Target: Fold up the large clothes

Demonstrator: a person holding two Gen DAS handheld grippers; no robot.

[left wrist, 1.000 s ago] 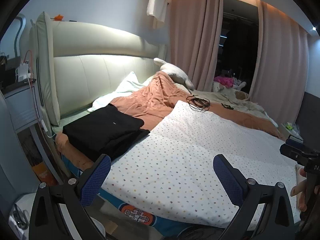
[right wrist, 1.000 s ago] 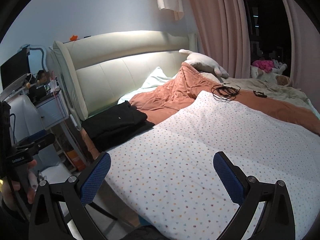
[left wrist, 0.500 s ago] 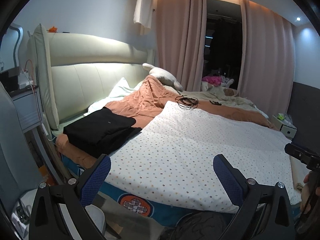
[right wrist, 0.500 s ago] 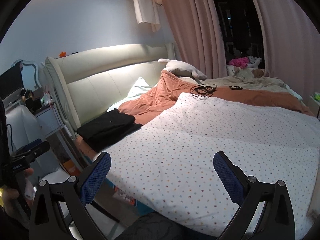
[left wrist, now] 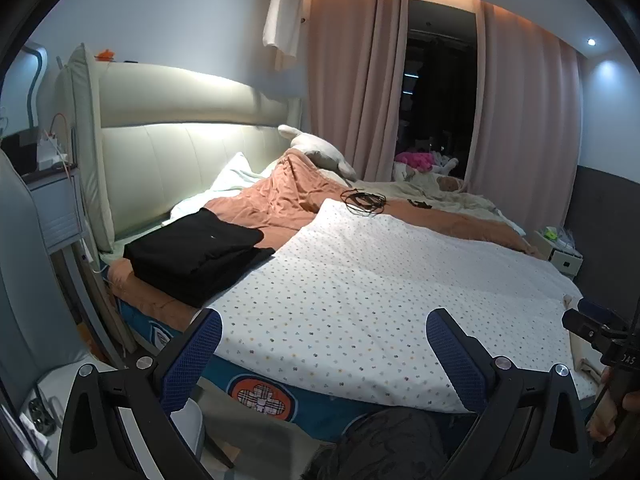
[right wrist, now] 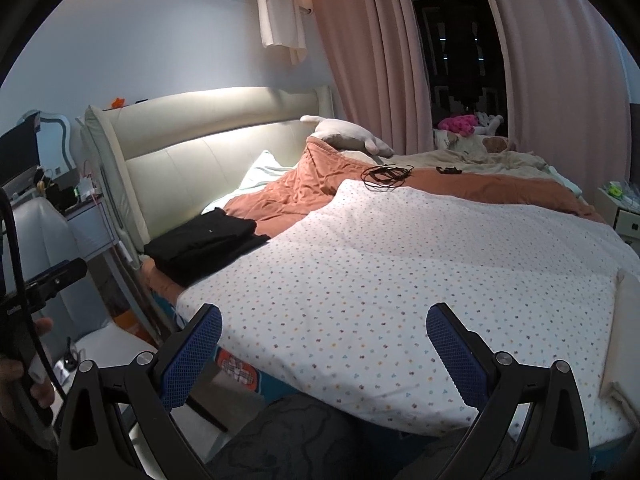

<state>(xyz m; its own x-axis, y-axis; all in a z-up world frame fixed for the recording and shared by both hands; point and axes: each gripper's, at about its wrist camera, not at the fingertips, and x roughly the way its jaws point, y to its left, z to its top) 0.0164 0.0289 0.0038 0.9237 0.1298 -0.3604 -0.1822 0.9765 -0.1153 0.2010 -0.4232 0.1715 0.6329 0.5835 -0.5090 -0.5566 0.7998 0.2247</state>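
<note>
- Two tongs hang at the foot-side edge of the bed, both with their blue pads spread wide and nothing between them: the left tongs (left wrist: 323, 344) and the right tongs (right wrist: 323, 344).
- The only clothing in plain sight is the black folded clothes (left wrist: 196, 254), a neat stack resting on the orange blanket (left wrist: 280, 204) near the headboard (left wrist: 180, 152), at the bed's left corner.
- From either pair the stack lies ahead and to the left, well apart from the pads; its long side runs roughly along the bed's near-left edge, angled toward the headboard.
- I judge the left tongs the nearer pair, since the stack (right wrist: 206, 244) sits smaller and further off in the right wrist view.
- The stack looks matte black, in at least two flat layers with squared edges and a tiny pale mark on top; it seems already folded.
- Straight ahead of both pairs spreads the dotted white cover (left wrist: 380, 300), smooth and flat, with a coil of dark cable (left wrist: 364, 200) at its far edge.
- No unfolded large garment shows on the bed, so the next piece probably has to come from outside these views.
</note>
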